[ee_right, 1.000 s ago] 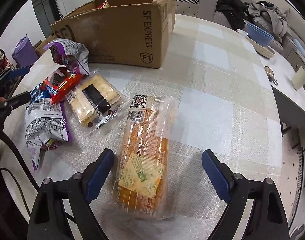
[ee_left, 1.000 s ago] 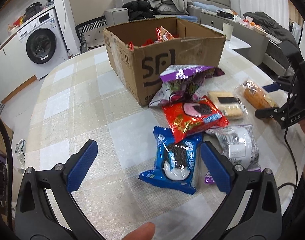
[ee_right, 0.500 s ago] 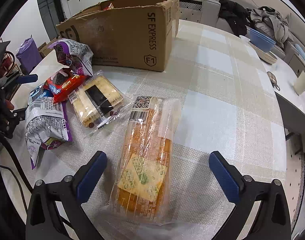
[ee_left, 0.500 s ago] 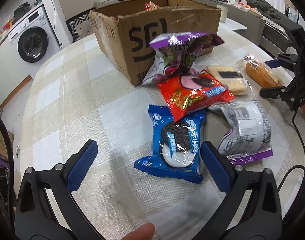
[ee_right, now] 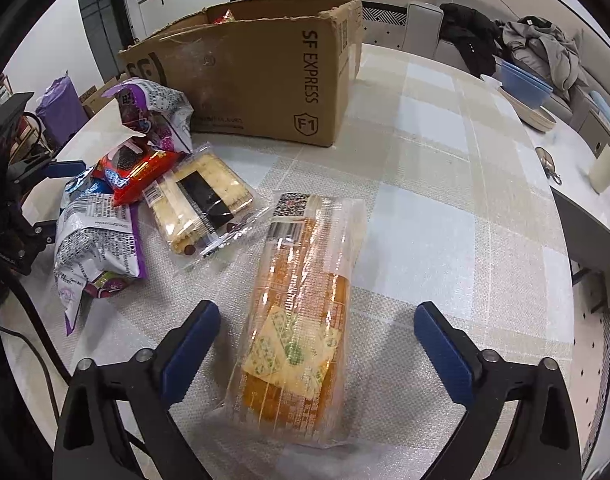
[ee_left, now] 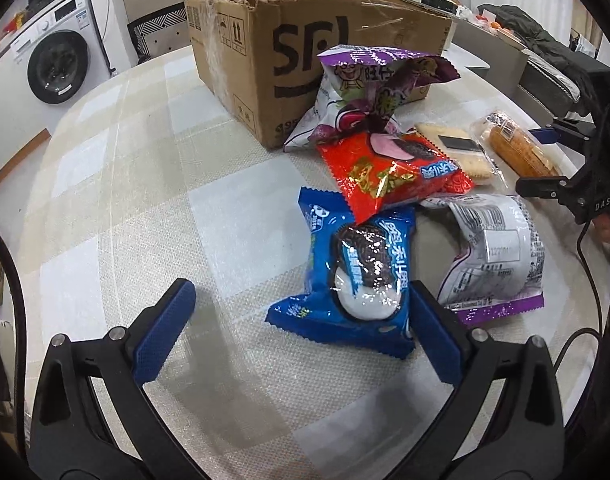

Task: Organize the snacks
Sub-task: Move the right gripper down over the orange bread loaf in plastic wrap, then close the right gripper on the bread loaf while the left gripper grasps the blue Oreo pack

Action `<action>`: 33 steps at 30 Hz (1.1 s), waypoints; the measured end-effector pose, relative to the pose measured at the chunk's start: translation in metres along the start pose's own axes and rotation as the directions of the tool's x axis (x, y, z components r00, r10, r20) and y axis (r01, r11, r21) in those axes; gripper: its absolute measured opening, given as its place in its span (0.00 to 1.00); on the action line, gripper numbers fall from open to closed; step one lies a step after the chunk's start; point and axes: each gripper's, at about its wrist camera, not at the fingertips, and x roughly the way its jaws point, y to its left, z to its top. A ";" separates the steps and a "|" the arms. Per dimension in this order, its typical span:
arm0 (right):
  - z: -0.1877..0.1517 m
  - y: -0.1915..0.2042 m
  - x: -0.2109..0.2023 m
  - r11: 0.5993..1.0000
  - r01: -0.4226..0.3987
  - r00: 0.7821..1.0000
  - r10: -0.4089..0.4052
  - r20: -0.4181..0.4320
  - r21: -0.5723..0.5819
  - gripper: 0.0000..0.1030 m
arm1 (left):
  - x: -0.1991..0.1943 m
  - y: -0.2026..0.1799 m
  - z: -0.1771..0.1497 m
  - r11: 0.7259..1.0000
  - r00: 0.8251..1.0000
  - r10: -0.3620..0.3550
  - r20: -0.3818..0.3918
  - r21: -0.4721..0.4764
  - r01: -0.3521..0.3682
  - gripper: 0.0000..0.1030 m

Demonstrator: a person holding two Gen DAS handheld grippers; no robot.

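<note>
Left gripper [ee_left: 301, 330]: low over the bench [ee_left: 153, 184], fingers released and spread wide; the right finger [ee_left: 435, 334] sits just beside the blue cookie pack [ee_left: 357, 276].
Right gripper [ee_right: 317, 350]: low, fingers released, straddling the near end of the bread pack [ee_right: 305, 316] without touching it.
Snacks on the bench, six: one blue cookie pack, one red cookie pack [ee_left: 393, 172] overlapping it, one white-and-purple bag [ee_left: 493, 252], one cracker pack [ee_right: 203, 200], one bread pack, one purple bag [ee_left: 369, 88] leaning on the box.
Cardboard box [ee_right: 261, 76]: one, open, behind the snacks.
</note>
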 end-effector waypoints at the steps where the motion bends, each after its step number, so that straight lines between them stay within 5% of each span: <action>1: 0.000 0.002 -0.002 1.000 -0.006 1.000 0.006 0.004 -0.011 0.88 | 0.000 -0.001 0.000 1.000 1.000 -0.001 0.002 0.003 0.001 1.00; 14: -0.001 0.016 -0.014 0.998 -0.053 0.997 0.055 0.046 -0.044 0.39 | -0.007 -0.014 0.001 0.999 1.000 -0.005 0.011 0.036 0.005 0.98; 20: 0.001 0.021 -0.017 0.997 -0.066 0.995 0.069 0.072 -0.044 0.38 | -0.009 -0.022 0.005 0.997 0.998 -0.045 0.036 0.060 0.042 0.77; 24: 0.002 0.025 -0.029 0.996 -0.079 0.988 0.085 0.126 -0.046 0.38 | -0.013 -0.029 0.006 0.994 0.996 -0.071 0.051 0.086 0.067 0.52; 33: 0.007 0.024 -0.053 0.994 -0.102 0.968 0.109 0.226 -0.040 0.37 | -0.015 -0.031 0.011 0.993 0.996 -0.074 0.059 0.098 0.068 0.44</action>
